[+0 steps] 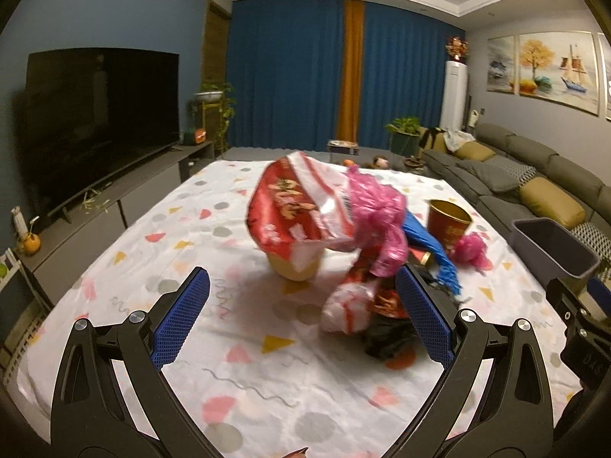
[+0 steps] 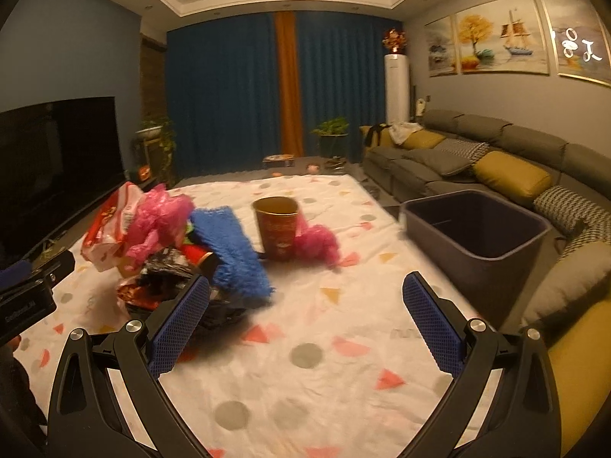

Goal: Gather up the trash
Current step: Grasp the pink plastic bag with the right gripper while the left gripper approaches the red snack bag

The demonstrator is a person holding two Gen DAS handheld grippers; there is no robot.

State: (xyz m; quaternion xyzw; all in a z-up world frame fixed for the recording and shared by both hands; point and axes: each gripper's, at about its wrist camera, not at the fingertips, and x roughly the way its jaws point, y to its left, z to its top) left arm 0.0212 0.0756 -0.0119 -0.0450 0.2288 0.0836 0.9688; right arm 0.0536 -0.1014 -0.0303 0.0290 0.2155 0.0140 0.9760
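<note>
While jaws gape, crinkled plastic bags (image 1: pixel 336 221) heap on cloth (image 1: pixel 236 362).

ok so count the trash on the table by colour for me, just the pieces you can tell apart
Pink plastic bags: 2
Red and white snack bag: 1
Blue fuzzy cloth: 1
Red and gold paper cup: 1
Black wrapper: 1
Total: 6; more may be hidden in the pile.

Desk (image 2: pixel 305 381) under white cloth with pink, yellow, grey shapes. Trash heap (image 2: pixel 172 252) at 10 o'clock in right wrist view: red-white bag, pink plastic, blue fringed piece, black wrappers. Red-gold cup (image 2: pixel 277 229) upright at 12, pink wad (image 2: pixel 317 244) touching it.
</note>
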